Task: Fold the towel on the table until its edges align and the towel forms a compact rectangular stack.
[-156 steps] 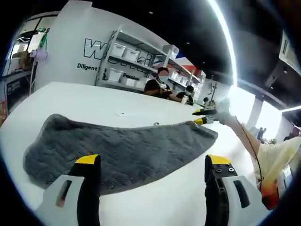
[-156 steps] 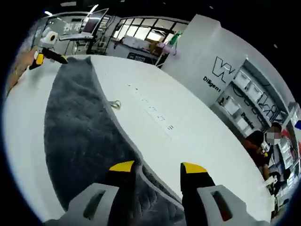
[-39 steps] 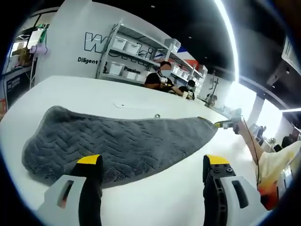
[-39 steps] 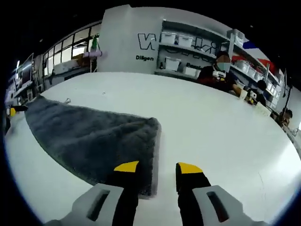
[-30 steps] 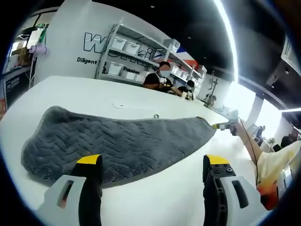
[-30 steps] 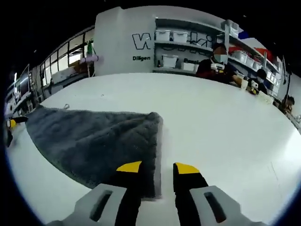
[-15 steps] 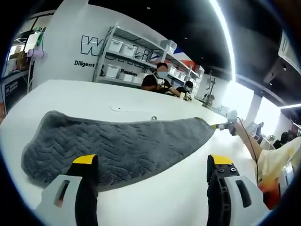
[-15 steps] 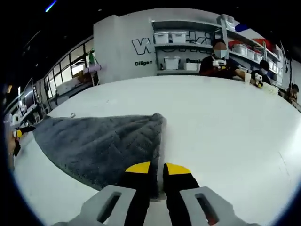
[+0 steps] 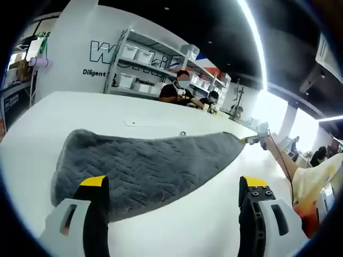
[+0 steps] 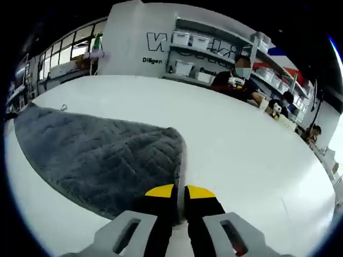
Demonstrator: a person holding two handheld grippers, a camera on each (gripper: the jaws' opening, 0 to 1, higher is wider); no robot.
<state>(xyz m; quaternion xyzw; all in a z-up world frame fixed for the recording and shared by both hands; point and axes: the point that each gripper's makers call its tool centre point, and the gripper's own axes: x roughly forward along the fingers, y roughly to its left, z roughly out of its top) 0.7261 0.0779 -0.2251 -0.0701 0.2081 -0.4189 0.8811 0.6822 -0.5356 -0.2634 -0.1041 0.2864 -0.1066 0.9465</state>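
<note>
A grey towel [image 9: 150,163] with a zigzag weave lies flat on the white table [image 9: 64,112]. In the left gripper view my left gripper [image 9: 172,183] stands open and wide at the towel's near edge, with nothing between its jaws. At the towel's far right corner the right gripper [image 9: 251,139] shows, small, with yellow tips. In the right gripper view the towel [image 10: 102,152] spreads to the left, and my right gripper [image 10: 180,191] is shut on the towel's near corner edge.
Shelves with white bins [image 9: 136,67] stand behind the table, and people [image 9: 179,91] sit at its far side. A small metal ring [image 9: 183,133] lies past the towel. A person's pale sleeve [image 9: 316,179] reaches in from the right.
My right gripper has closed its jaws onto the towel's corner edge. In the left gripper view the towel's left end now sits further right. The left gripper stays open.
</note>
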